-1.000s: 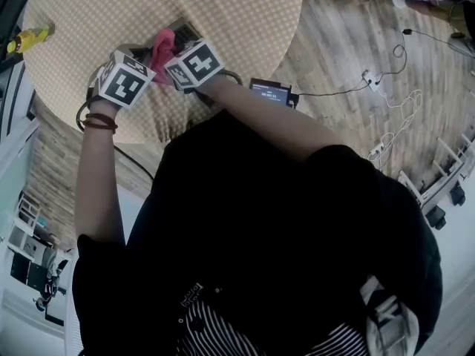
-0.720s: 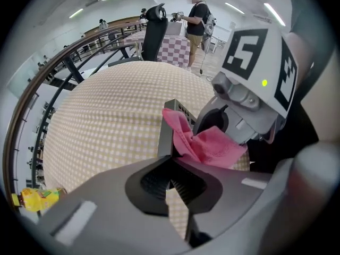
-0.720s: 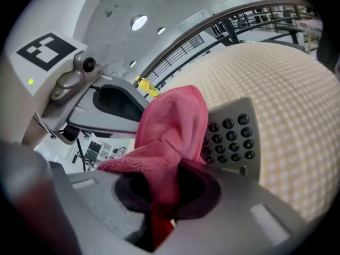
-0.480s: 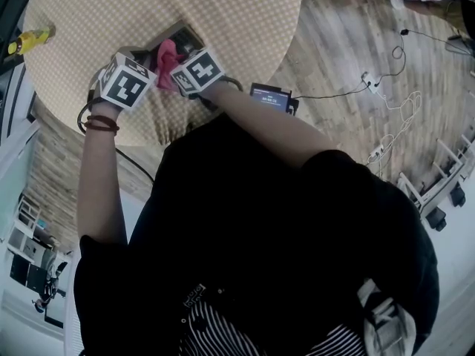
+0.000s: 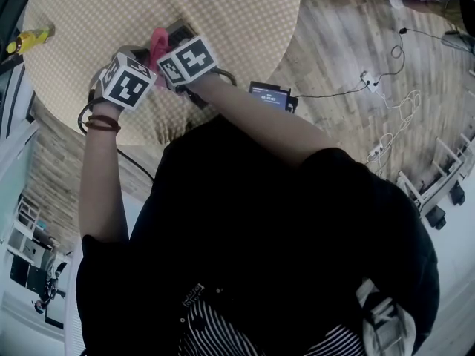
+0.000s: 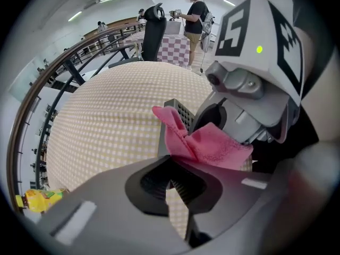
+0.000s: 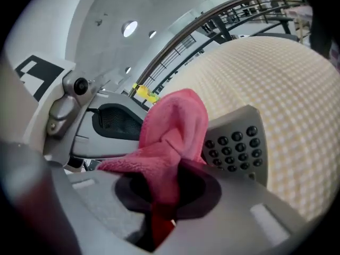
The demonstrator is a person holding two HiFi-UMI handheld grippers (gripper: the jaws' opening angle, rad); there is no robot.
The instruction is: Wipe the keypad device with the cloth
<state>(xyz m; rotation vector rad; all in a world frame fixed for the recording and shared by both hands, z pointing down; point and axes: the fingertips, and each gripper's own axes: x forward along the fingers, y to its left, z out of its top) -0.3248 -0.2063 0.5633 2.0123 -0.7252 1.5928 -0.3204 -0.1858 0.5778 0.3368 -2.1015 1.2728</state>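
Observation:
The grey keypad device [image 5: 180, 31] lies on the round checked table [image 5: 223, 13], its dark buttons [image 7: 234, 142] facing up. My left gripper [image 5: 142, 55] is shut on the near edge of the keypad device [image 6: 174, 113], which runs down between the left gripper's [image 6: 175, 187] jaws. My right gripper [image 5: 165, 48] is shut on a pink cloth [image 5: 158, 41]. The pink cloth [image 7: 172, 134] bunches out of the right gripper [image 7: 164, 195] and rests on the keypad's left part. From the left gripper view the pink cloth [image 6: 204, 145] hangs under the right gripper [image 6: 239, 110].
A yellow bottle [image 5: 28, 38] lies at the table's left edge. A black box with a lit screen [image 5: 271, 95] sits by the table's near rim. Cables and a power strip [image 5: 382, 87] lie on the wooden floor. Far off stand a person [image 6: 194, 9] and a chair [image 6: 153, 31].
My right gripper has swept the pink cloth to the right and back left, ending a little further up the keypad. The left gripper has stayed on the device.

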